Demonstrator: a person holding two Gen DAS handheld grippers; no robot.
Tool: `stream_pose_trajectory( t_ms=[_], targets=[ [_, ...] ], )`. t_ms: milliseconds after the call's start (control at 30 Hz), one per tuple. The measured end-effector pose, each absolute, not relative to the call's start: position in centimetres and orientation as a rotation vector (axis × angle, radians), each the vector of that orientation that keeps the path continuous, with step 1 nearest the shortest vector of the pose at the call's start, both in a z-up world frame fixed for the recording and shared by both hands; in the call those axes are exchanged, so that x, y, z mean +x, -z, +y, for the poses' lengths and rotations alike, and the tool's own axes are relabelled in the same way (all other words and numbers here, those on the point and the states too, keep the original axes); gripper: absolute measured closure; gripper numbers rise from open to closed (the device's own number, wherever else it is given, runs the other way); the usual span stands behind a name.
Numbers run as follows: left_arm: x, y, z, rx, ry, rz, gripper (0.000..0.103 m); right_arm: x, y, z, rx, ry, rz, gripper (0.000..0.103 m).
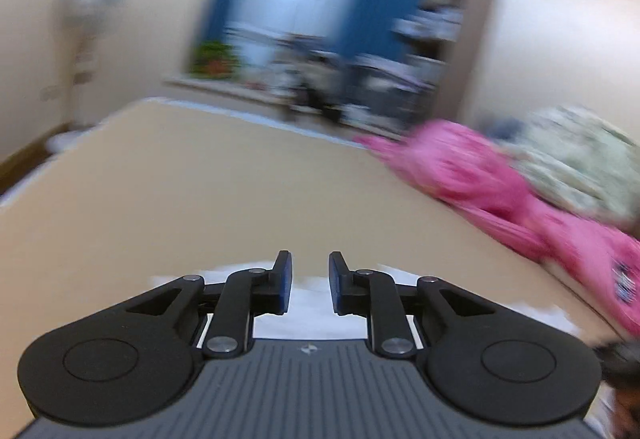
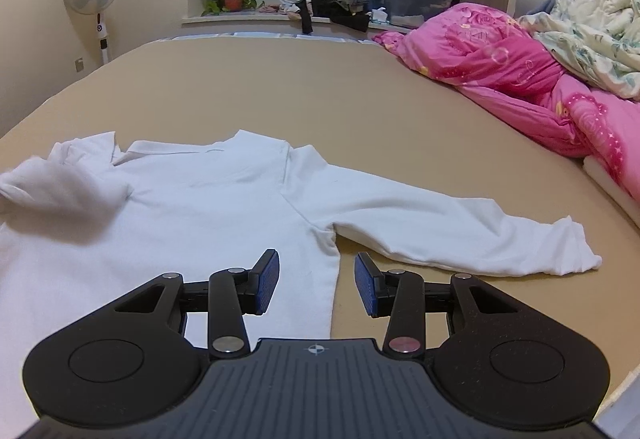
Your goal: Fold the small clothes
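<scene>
Tan bed (image 2: 320, 79), flat sheet. White long-sleeved top (image 2: 200, 207) spread flat near the near edge, one sleeve stretched toward the right edge, other sleeve bunched at the left. Pink quilt (image 2: 500, 67) heaped along the right edge, floral quilt (image 2: 592, 27) on it.

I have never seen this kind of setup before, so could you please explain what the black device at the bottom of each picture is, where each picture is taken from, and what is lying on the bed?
No robot arm is involved: a person holds a pair of tongs in each hand, with a wide-angle camera on each looking forward along its fingers. One picture is from the left tongs, blurred, the other from the right tongs. Both stand open with nothing between their blue pads. On the tan bed lies a white long-sleeved shirt, one sleeve stretched out, the other bunched up. Further back are a pink quilt and a floral quilt.
</scene>
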State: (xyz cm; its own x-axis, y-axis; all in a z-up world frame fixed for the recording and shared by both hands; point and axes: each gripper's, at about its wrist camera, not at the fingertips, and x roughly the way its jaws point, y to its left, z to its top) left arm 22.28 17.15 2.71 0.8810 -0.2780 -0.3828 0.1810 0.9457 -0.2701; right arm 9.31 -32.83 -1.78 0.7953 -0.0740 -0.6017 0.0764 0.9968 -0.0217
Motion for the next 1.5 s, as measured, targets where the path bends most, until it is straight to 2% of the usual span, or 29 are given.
stream_pose_trajectory(
  t_ms=[33,67,133,300,400,433,467,633,700,733,767,800,833,867,900,1033,1200,1300,1500],
  targets=[
    [22.6,-2.5,18.4,-0.217,0.161,0.441,0.081,9.1,1.7,-32.7,0.006,0.075,0.640,0.062],
    [22.9,-2.2,19.4,-0.192,0.076,0.459,0.081,8.9,1.6,-32.6,0.014,0.063,0.630,0.077],
    [24.1,-1.2,21.9,-0.155,-0.088,0.536,0.081,8.9,1.4,-31.9,0.022,0.024,0.614,0.091],
    [25.2,1.0,27.9,-0.380,-0.210,0.715,0.081,10.5,1.0,-26.4,0.005,-0.106,0.596,0.089],
    [25.4,1.3,29.5,-0.392,-0.233,0.744,0.080,12.7,1.1,-20.5,-0.040,-0.238,0.598,0.067],
    [25.6,1.3,29.9,-0.390,-0.235,0.755,0.079,13.4,1.2,-18.4,-0.065,-0.281,0.600,0.055],
    [25.6,1.4,30.2,-0.398,-0.233,0.763,0.078,14.3,1.4,-16.1,-0.102,-0.329,0.603,0.048],
    [25.7,1.3,32.4,-0.446,-0.226,0.777,0.076,16.8,3.0,-6.8,-0.388,-0.472,0.596,0.047],
    [26.8,1.4,32.5,-0.466,-0.227,0.771,0.076,17.3,4.5,-4.0,-0.607,-0.465,0.579,0.050],
    [26.8,1.3,32.3,-0.478,-0.228,0.767,0.076,17.4,5.1,-3.2,-0.685,-0.469,0.565,0.056],
    [26.8,1.2,32.6,-0.486,-0.227,0.763,0.076,17.6,5.4,-2.9,-0.734,-0.502,0.563,0.071],
    [26.8,1.0,32.7,-0.491,-0.225,0.758,0.076,17.9,5.5,-2.7,-0.757,-0.534,0.579,0.078],
    [26.9,0.9,32.8,-0.492,-0.223,0.755,0.076,18.1,5.6,-2.8,-0.772,-0.559,0.591,0.090],
    [26.9,0.8,32.8,-0.490,-0.221,0.751,0.076,18.2,5.5,-3.3,-0.783,-0.569,0.580,0.097],
    [27.0,0.7,32.7,-0.487,-0.218,0.746,0.076,18.4,5.1,-3.8,-0.774,-0.561,0.563,0.098],
    [27.3,0.3,31.6,-0.476,-0.191,0.728,0.076,20.5,0.4,-9.7,-0.393,-0.469,0.533,0.099],
    [27.2,0.0,27.7,-0.398,-0.107,0.693,0.076,21.0,-4.1,-23.2,0.169,-0.156,0.389,0.100],
    [27.2,0.3,24.4,-0.320,0.002,0.681,0.076,20.8,-3.6,-30.3,0.349,-0.037,0.389,0.100],
    [27.6,3.2,19.6,-0.248,0.142,0.740,0.076,20.8,1.3,-37.6,0.468,0.096,0.434,0.100]
  ],
)
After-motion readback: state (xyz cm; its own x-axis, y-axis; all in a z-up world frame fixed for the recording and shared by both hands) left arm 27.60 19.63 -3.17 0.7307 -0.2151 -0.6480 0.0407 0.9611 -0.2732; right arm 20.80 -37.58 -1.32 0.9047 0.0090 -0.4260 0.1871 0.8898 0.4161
